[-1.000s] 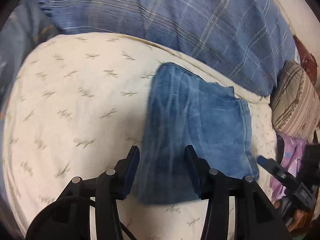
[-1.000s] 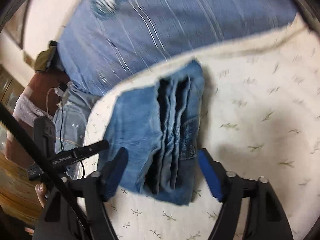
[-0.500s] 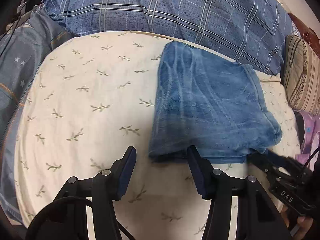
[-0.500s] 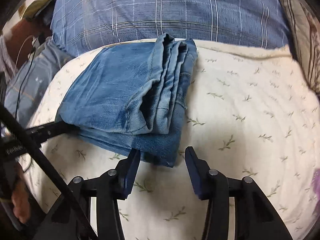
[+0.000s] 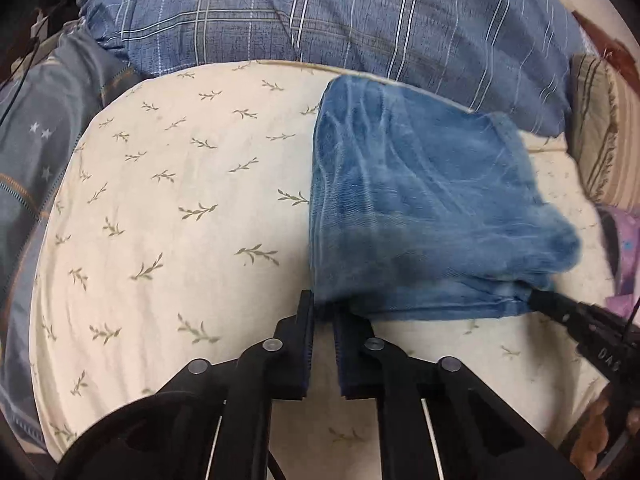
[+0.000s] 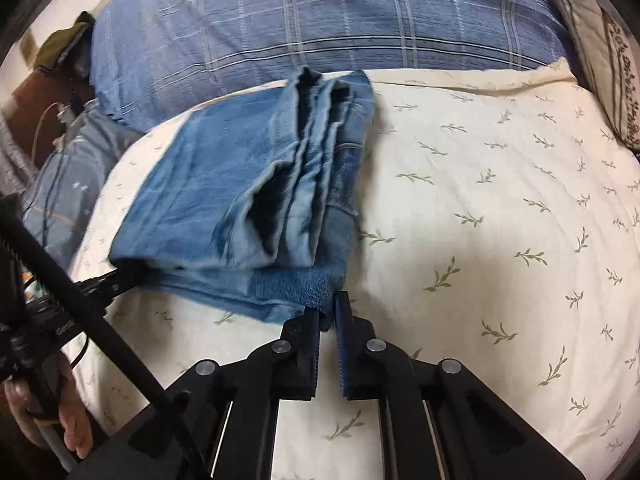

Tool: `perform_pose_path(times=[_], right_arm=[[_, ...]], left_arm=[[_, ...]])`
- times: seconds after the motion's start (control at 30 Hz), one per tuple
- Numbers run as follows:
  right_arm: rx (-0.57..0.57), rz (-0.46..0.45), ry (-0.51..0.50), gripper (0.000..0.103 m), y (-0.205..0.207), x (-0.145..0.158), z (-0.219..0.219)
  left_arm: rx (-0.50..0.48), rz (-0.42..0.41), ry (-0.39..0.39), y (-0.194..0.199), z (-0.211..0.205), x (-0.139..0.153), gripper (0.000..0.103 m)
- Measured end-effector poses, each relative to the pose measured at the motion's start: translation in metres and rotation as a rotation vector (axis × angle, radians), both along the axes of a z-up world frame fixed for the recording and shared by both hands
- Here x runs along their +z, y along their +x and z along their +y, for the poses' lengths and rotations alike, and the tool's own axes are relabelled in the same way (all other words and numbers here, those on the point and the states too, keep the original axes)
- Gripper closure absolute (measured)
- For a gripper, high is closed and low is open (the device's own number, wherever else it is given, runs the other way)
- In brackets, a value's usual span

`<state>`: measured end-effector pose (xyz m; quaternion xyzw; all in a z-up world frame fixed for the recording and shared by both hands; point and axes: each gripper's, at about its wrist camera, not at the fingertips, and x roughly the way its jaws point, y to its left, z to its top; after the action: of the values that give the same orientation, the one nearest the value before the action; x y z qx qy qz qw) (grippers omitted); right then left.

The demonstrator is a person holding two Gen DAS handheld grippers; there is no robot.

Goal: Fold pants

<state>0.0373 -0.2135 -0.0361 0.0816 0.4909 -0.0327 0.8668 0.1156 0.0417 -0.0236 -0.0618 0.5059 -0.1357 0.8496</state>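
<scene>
Blue jeans [image 5: 420,208], folded into a thick rectangle, lie on a cream leaf-print bed sheet [image 5: 180,200]. My left gripper [image 5: 324,312] is closing its jaws on the jeans' near left corner, with denim pinched between the pads. In the right wrist view the jeans [image 6: 224,184] show their stacked layers and hems. There my right gripper [image 6: 328,316] is closing on the near right corner, with fabric caught between its fingertips. Each gripper also shows in the other's view: the right gripper [image 5: 568,312] and the left gripper [image 6: 112,280], both at the jeans' near edge.
A blue plaid pillow [image 5: 320,12] lies along the back of the bed. A striped cushion [image 5: 608,140] sits at the right and a grey star-print cloth [image 5: 36,152] at the left. A person's hand [image 6: 68,420] holds the left gripper's handle.
Both grippers came down to the jeans' near edge and their jaws went from wide apart to pinched on the two near corners.
</scene>
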Motion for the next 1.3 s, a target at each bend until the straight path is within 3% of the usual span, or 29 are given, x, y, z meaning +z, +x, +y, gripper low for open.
perform_pose_path(times=[0.03, 0.1, 0.17, 0.23, 0.37, 0.57, 0.77, 0.97, 1.1, 1.3], right_arm=[[-0.003, -0.003, 0.005, 0.089, -0.003, 0.003, 0.001], [-0.015, -0.022, 0.056, 0.076, -0.02, 0.009, 0.0], [-0.041, -0.05, 0.099, 0.045, -0.039, 0.013, -0.001], [-0.066, -0.085, 0.134, 0.036, -0.06, 0.017, -0.001], [-0.058, -0.102, 0.127, 0.033, -0.069, 0.018, 0.01], [-0.056, -0.097, 0.087, 0.03, -0.062, 0.016, 0.02], [-0.071, -0.108, 0.071, 0.029, -0.064, 0.016, 0.021], [-0.067, -0.143, 0.085, 0.029, -0.068, 0.023, 0.021], [-0.062, -0.16, 0.092, 0.029, -0.069, 0.026, 0.022], [-0.058, -0.174, 0.087, 0.029, -0.071, 0.029, 0.023]], left_arm=[[0.0, -0.01, -0.009, -0.006, 0.003, 0.004, 0.086], [0.015, -0.033, -0.013, -0.023, 0.01, 0.011, 0.066], [0.037, -0.081, -0.021, -0.042, 0.015, 0.02, 0.061], [0.026, -0.116, 0.002, -0.06, 0.01, 0.027, 0.06], [-0.002, -0.177, 0.057, -0.081, -0.009, 0.037, 0.049], [-0.03, -0.276, 0.154, -0.105, -0.029, 0.044, 0.043], [0.017, -0.272, 0.095, -0.109, -0.02, 0.043, 0.042], [0.069, -0.348, 0.154, -0.122, -0.017, 0.051, 0.04], [0.079, -0.348, 0.139, -0.127, -0.013, 0.053, 0.04], [0.14, -0.428, 0.151, -0.136, -0.007, 0.064, 0.039]])
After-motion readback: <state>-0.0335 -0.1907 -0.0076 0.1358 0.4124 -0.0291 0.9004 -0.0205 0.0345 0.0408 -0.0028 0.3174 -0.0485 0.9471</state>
